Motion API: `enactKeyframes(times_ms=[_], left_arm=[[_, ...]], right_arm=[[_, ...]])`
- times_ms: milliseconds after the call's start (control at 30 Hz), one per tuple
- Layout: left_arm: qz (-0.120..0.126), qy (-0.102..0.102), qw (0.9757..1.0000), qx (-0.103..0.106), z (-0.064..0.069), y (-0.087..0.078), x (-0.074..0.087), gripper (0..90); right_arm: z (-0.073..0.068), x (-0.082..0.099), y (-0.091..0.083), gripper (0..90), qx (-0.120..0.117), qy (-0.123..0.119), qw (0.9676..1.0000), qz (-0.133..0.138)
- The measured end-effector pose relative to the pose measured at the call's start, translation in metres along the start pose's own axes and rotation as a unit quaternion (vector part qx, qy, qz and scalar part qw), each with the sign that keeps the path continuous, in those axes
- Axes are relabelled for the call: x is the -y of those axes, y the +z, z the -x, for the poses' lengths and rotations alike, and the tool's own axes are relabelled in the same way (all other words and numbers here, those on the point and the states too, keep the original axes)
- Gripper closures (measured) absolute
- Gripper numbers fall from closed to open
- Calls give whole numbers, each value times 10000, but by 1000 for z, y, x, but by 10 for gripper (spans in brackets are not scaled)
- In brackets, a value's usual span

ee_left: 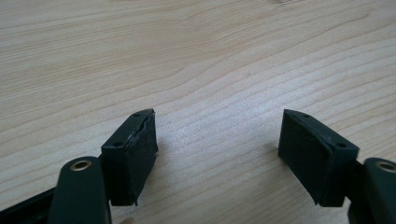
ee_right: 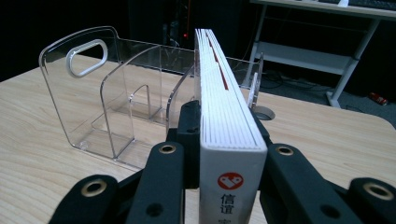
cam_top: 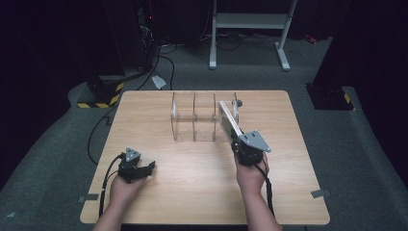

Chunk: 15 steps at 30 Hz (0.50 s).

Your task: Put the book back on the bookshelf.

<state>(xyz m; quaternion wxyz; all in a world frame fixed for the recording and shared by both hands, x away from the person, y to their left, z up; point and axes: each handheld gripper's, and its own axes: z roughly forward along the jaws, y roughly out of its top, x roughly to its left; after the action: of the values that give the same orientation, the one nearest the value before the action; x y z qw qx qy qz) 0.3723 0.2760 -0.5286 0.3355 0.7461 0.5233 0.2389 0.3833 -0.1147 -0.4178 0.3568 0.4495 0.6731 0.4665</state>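
My right gripper (cam_top: 239, 140) is shut on a white book (cam_top: 227, 119), held on edge and slanting up toward the clear acrylic file rack (cam_top: 192, 117) at the table's middle back. In the right gripper view the book (ee_right: 224, 107) runs away from me between the black jaws, its spine with a red logo nearest, its far end level with the rack's (ee_right: 93, 93) right compartment. My left gripper (cam_top: 144, 168) rests low on the table at front left. The left gripper (ee_left: 217, 140) is open, with bare wood between the pads.
The wooden table (cam_top: 159, 192) has free room at the front and on both sides of the rack. A small grey round thing (cam_top: 238, 102) lies behind the rack's right end. Cables and a white metal stand (cam_top: 250, 21) are on the floor beyond.
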Motion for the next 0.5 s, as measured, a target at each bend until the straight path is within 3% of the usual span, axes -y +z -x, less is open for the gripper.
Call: enactKeyframes(times_ms=[133,500], left_arm=[[-15,-17,10000,-5,0,0,0,278],[-5,-8,10000,-21,0,0,0,281]], right_arm=[[-1,-1,8,754,135,15,9999,-36],[2,0,33,755,194,-2,9997,-163]])
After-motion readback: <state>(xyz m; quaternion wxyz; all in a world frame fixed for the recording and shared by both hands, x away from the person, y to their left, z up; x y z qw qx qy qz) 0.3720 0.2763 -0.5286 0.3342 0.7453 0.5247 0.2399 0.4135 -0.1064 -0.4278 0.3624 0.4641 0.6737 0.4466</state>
